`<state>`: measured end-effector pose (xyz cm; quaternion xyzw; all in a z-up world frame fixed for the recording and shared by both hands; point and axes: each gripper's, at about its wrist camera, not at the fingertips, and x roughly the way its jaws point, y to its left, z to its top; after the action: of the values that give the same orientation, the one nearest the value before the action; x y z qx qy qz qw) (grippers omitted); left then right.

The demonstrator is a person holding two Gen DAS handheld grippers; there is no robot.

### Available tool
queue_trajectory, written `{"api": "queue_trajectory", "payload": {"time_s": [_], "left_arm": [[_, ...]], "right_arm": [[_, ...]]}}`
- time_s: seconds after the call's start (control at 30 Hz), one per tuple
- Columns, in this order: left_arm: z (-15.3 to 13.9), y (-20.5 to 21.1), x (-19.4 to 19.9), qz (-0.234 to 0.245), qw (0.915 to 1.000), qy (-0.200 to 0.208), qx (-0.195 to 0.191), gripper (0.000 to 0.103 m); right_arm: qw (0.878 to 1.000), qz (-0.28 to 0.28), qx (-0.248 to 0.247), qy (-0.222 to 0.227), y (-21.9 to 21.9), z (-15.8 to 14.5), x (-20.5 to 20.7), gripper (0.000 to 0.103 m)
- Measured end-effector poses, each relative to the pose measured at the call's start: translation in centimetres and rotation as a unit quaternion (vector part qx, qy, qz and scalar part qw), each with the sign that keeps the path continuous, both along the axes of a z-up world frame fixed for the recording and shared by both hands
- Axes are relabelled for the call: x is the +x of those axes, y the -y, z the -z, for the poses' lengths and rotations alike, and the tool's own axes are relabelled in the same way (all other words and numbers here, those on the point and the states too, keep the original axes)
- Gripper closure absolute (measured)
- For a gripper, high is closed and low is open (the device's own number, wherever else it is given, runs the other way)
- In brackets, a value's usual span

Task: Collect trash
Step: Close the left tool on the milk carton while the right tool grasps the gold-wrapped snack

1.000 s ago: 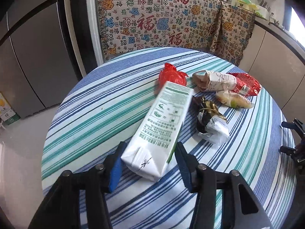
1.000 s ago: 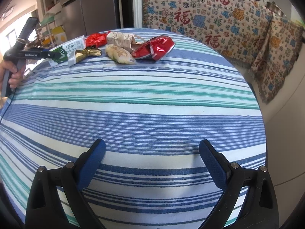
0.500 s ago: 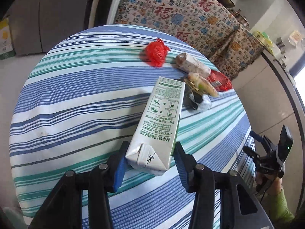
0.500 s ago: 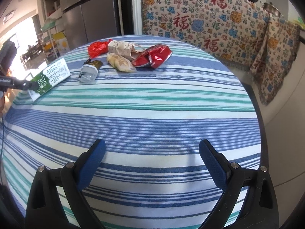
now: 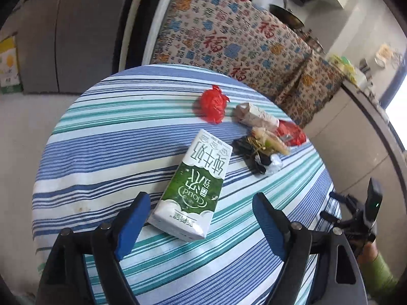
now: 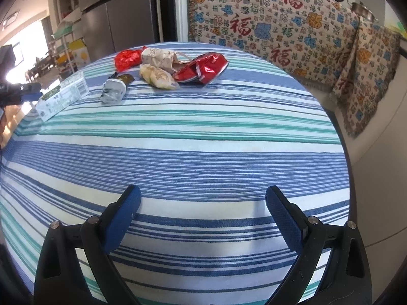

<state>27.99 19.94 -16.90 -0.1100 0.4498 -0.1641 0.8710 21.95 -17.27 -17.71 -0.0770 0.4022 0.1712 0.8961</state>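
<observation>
A green and white milk carton [image 5: 194, 185] lies flat on the striped round table [image 5: 101, 152]. My left gripper [image 5: 201, 218] is open, its pads on either side of the carton's near end without touching it. The carton also shows in the right wrist view [image 6: 62, 96] at the far left. Beyond it lie a red plastic bag [image 5: 212, 103], a paper wrapper [image 5: 255, 114], a pale snack bag [image 6: 157, 77], a red foil bag [image 6: 203, 70] and a silver and black wrapper [image 5: 262, 158]. My right gripper [image 6: 202, 211] is open and empty over the table's near side.
A patterned cloth [image 6: 279, 20] hangs over furniture behind the table. A grey fridge [image 6: 122, 12] stands at the back left. A counter with kitchenware [image 5: 368, 76] runs along the right. My right gripper shows at the table's right edge in the left wrist view [image 5: 356, 216].
My left gripper has opened and let go of the milk carton, which now lies flat on the table with its green face up. The right gripper has hardly moved.
</observation>
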Motion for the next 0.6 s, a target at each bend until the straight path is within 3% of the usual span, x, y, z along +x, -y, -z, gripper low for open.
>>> {"api": "queue_trajectory", "payload": {"time_s": [0.2, 0.27, 0.37, 0.43, 0.5, 0.6], "left_arm": [[1.7, 3.6, 1.0, 0.026, 0.9932, 0.019, 0.111, 0.019], [1.7, 3.9, 0.8, 0.016, 0.9912, 0.026, 0.129, 0.019], [1.5, 4.5, 0.2, -0.003, 0.9916, 0.036, 0.124, 0.021], [1.7, 5.0, 0.0, -0.021, 0.9909, 0.033, 0.129, 0.05], [2.0, 5.0, -0.4, -0.042, 0.9905, 0.023, 0.129, 0.056], [2.0, 5.4, -1.7, -0.081, 0.989, 0.018, 0.123, 0.056]], "right_arm": [[1.0, -0.006, -0.008, -0.002, -0.1, 0.3, -0.1, 0.004], [1.0, -0.007, -0.009, -0.002, 0.1, 0.3, -0.1, 0.004], [1.0, -0.007, -0.006, -0.005, 0.2, 0.4, 0.0, 0.004], [1.0, -0.009, -0.005, -0.005, 0.2, 0.4, 0.0, 0.004], [1.0, -0.012, -0.004, -0.006, 0.1, 0.4, 0.0, 0.004], [1.0, -0.019, 0.001, -0.013, -0.1, 0.5, 0.2, 0.004]]}}
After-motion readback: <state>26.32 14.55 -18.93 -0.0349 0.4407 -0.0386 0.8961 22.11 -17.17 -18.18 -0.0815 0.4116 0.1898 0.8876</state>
